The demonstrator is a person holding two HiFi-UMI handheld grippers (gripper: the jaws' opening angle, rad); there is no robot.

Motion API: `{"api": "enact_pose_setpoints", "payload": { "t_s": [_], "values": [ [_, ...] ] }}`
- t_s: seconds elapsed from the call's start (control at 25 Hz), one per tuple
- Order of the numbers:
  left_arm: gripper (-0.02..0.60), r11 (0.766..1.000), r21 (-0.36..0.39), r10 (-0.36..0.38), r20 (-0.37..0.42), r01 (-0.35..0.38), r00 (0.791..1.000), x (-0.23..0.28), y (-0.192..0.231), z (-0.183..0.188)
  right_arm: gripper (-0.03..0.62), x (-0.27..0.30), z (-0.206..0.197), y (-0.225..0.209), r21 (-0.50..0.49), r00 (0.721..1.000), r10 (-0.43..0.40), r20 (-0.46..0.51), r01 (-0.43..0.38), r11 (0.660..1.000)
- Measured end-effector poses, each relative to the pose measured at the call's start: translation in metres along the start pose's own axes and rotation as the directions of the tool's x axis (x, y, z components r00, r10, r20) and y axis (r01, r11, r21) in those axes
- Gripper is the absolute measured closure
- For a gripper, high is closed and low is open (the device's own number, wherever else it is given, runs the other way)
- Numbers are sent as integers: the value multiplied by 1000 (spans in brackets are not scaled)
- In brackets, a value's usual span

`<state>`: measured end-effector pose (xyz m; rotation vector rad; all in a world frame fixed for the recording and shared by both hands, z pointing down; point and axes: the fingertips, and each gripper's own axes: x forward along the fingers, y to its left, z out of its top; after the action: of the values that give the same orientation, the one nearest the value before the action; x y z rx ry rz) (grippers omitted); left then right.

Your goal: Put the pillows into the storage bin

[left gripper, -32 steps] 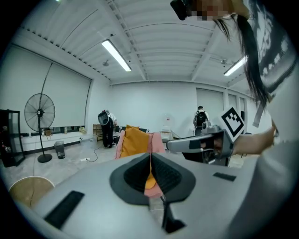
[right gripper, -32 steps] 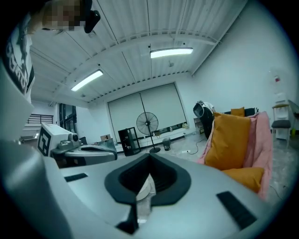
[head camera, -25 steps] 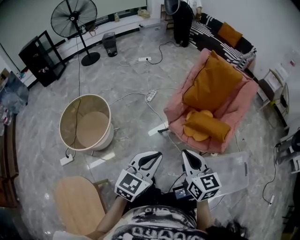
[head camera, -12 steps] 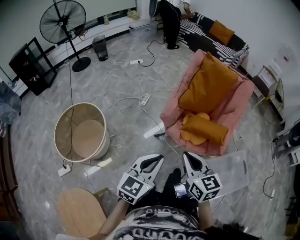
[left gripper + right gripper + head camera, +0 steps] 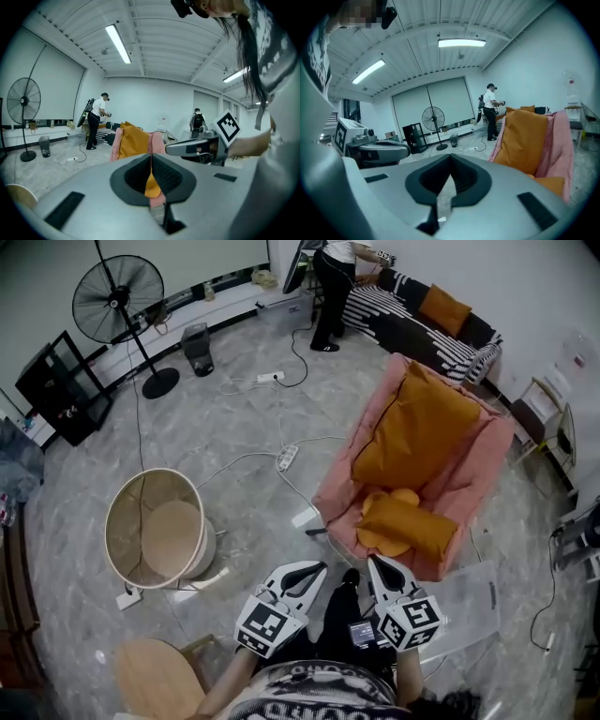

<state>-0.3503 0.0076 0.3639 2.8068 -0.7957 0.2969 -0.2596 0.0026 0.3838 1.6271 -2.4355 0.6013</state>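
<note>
Head view looks down on both grippers held low in front of the person. The left gripper (image 5: 307, 570) and the right gripper (image 5: 379, 564) are side by side, each with its jaws pressed together and nothing between them, as each gripper's own view confirms. Neither touches a pillow.

The task's things sit at about 1 o'clock from the grippers, on the pink armchair (image 5: 478, 488). The large orange pillow (image 5: 417, 427) leans tilted against the chair's back. The small orange pillow (image 5: 405, 526) lies on the seat at its foot, touching it. The storage bin (image 5: 173, 532), a round open-topped tub, stands on the floor at about 10 o'clock, well apart from the chair, with nothing visible inside. A power strip (image 5: 287, 457) and its cables lie on the floor between chair and bin.

Both pillows look soft, plump and light, with a fabric cover that should grip well but will likely sag and fold when lifted by one point. By my judgement the jaws must open first, then pinch a corner or a bunched edge of the cover, since the fat middle is probably too thick for them. The small pillow is nearer and looks the easier first pick. The large one probably wants both grippers, one on each top corner, and may need pressing down to fit the bin.
</note>
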Motion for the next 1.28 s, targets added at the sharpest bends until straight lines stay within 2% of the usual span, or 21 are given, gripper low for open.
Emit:
{"api": "enact_pose_setpoints", "payload": {
  "t_s": [0.16,0.32,0.52,0.76,0.96,1.04,1.16,1.28],
  "values": [
    [568,1000,-3,-2,-35,2,999,54,14,9,597,19,14,-56,-14,1000,-12,-13,12,1000],
    [568,999,27,-38,-62,40,997,122,19,30,597,33,29,-130,-69,997,-61,-36,58,996],
    [568,997,33,-62,-99,66,993,196,23,48,597,30,24,-225,14,987,-137,-79,139,990],
    [568,996,43,-72,-167,80,983,259,27,49,595,5,-20,-322,97,950,-254,-183,275,957],
    [568,995,48,-78,-200,89,977,290,24,48,588,-22,-62,-375,173,915,-311,-259,360,917],
    [568,993,54,-92,-211,106,973,299,19,48,536,-34,-82,-389,208,901,-322,-290,388,898],
    [568,989,67,-113,-233,131,966,307,14,49,493,-52,-119,-401,248,874,-330,-355,429,869],
    [568,987,71,-124,-251,146,960,314,15,51,443,-59,-155,-403,289,854,-298,-426,441,850]
  ]
}}
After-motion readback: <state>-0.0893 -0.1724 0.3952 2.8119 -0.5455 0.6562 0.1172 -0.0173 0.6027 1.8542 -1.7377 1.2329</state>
